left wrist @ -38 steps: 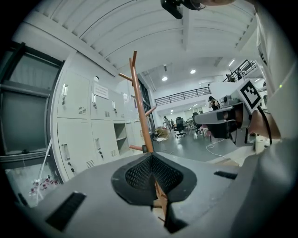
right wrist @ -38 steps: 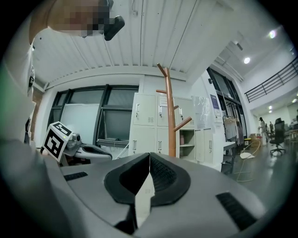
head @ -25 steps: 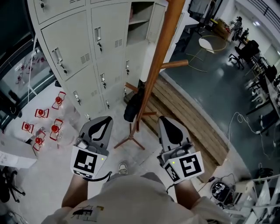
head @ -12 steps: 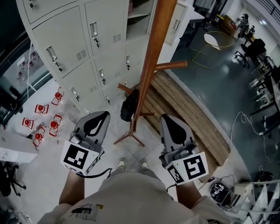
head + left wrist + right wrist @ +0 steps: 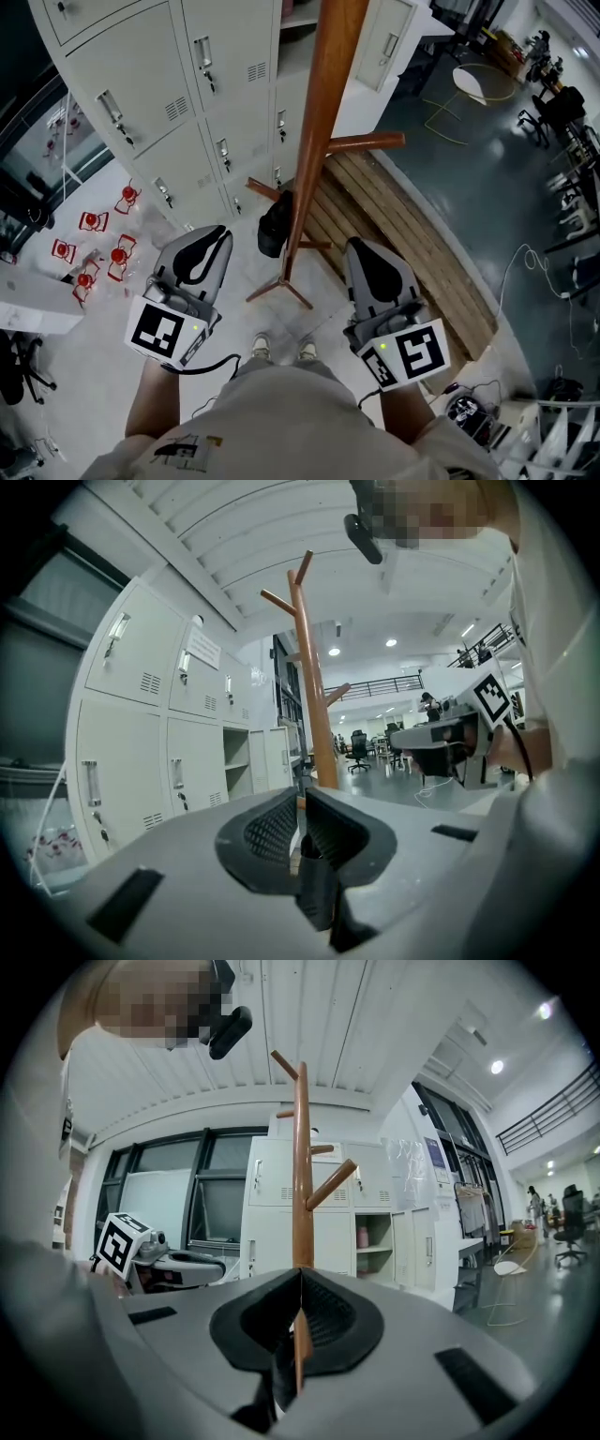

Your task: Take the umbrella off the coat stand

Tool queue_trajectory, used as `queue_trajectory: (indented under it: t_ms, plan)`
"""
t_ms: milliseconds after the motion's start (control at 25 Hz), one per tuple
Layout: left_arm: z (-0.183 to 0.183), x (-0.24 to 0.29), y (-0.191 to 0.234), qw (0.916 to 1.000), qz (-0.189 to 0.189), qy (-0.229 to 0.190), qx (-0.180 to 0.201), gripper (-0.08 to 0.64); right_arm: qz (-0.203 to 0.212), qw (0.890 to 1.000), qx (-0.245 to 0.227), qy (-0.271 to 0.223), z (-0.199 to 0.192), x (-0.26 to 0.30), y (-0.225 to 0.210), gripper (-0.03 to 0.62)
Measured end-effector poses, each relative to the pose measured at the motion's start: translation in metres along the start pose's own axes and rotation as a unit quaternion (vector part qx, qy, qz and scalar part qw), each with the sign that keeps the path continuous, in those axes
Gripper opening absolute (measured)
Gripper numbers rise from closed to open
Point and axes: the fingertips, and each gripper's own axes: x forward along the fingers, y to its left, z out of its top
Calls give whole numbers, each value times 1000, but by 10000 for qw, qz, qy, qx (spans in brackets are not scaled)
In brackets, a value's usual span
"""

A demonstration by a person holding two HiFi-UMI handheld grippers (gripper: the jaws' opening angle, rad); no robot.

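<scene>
The wooden coat stand point(image 5: 314, 141) rises just ahead of me, with its tripod foot on the floor below. A black folded umbrella point(image 5: 275, 225) hangs from a low peg on its left side. My left gripper point(image 5: 217, 234) is held left of the pole and my right gripper point(image 5: 358, 246) to its right, both short of the stand and touching nothing. In the left gripper view the left gripper point(image 5: 302, 803) is shut and empty, with the coat stand point(image 5: 314, 686) beyond it. In the right gripper view the right gripper point(image 5: 298, 1283) is also shut, lined up with the coat stand point(image 5: 301, 1176).
Grey lockers point(image 5: 141, 84) stand behind and left of the stand. A slatted wooden platform point(image 5: 412, 244) runs to its right. Small red items point(image 5: 94, 253) lie on the floor at the left, and cables point(image 5: 469, 403) at the lower right. My shoes point(image 5: 281, 349) are below the grippers.
I have drawn closer to the coat stand, and both grippers have moved forward with me. Both stay shut and empty.
</scene>
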Motion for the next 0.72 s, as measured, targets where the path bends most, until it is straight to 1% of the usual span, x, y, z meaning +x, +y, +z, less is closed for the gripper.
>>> queue_trajectory:
  t_ms: [40,80,120,160,200,280,320,360,440,520,600,720]
  plan:
    - [-2,2,-1,10000,-45,31,25,11,12,10000,-7,17,-1,2,-1,8]
    - [-3,4,-1,9999,-82,57,11,27,26,10000,-23,37,-3,3,-1,8]
    - [-4,6,0,9999,-96,60,-41,75,39,10000,-48,59,-4,5,0,8]
    - [-4,8,3,9999,-85,28,-105,103,54,9999,-77,78,-4,7,0,8]
    - [-2,10,6,9999,-58,-30,-143,109,70,9999,-99,91,-5,9,1,8]
    - [2,16,11,9999,-71,-138,-69,132,107,9998,-102,114,-7,14,1,8]
    - [3,20,11,9997,-178,-186,-23,143,128,9998,-87,130,-9,17,1,8]
    - [3,24,8,9990,-369,-245,-24,163,154,9998,-64,147,-11,20,1,8]
    - [-1,29,2,9956,-849,-361,-129,211,208,9996,-11,174,-14,25,1,8]
    - [-8,34,0,9925,-1150,-397,-141,245,237,9995,8,185,-16,30,0,8]
    - [-17,37,2,9916,-1241,-366,-38,277,241,9995,5,189,-19,35,-1,8]
    - [-36,45,4,9909,-1329,-194,109,296,255,9995,82,165,-23,42,-3,8]
